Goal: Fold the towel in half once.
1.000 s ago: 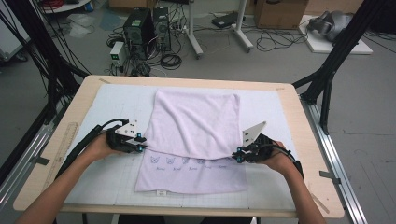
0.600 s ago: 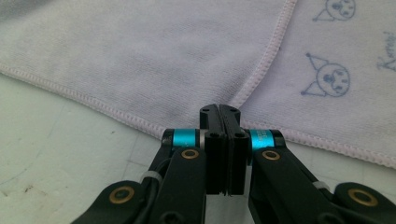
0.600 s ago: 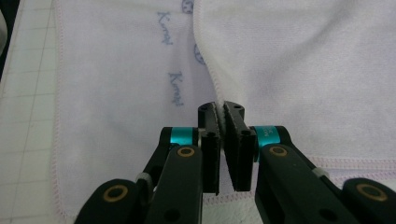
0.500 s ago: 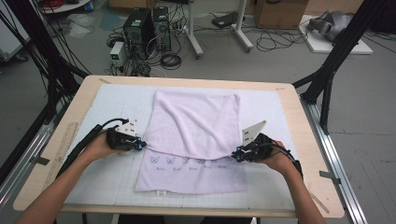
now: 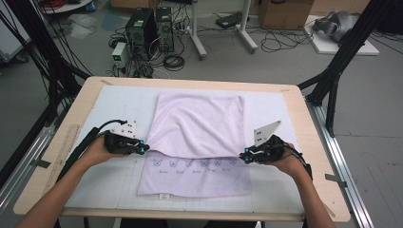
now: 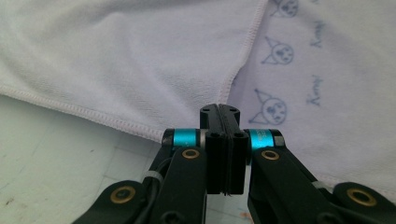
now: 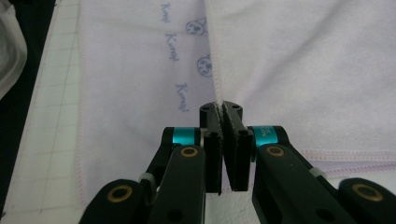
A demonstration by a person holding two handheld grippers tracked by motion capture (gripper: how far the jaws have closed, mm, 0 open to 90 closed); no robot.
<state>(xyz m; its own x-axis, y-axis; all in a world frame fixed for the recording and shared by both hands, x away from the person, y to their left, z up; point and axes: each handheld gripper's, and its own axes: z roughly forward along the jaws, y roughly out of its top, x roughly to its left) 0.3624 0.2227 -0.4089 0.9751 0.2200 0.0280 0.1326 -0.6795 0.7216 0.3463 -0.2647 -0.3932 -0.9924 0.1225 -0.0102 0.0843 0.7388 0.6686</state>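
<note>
Lilac terry towel (image 5: 199, 128) lies mid-table on the gridded mat (image 5: 114, 190), its far portion folded toward me so that the folded edge runs left to right across the towel, leaving a printed strip bare nearest me. My left gripper (image 5: 140, 149) sits at the left end of that edge, my right gripper (image 5: 243, 156) at the right end; each hand is equally near its own corner, so neither has the advantage. In the left gripper view my jaws are pressed together with the hemmed corner (image 6: 224, 95) meeting their tips; in the right gripper view my jaws are nearly closed, a thin sliver of hem (image 7: 219, 103) caught between them. The edge's long axis lies crosswise between my two grippers, and the free cloth lies beyond the tips, away from me. Judgement: any next move depends on both corners travelling together along that axis' normal. Hard to tell: how many layers each pinch holds, since the jaw tips hide the cloth there
</note>
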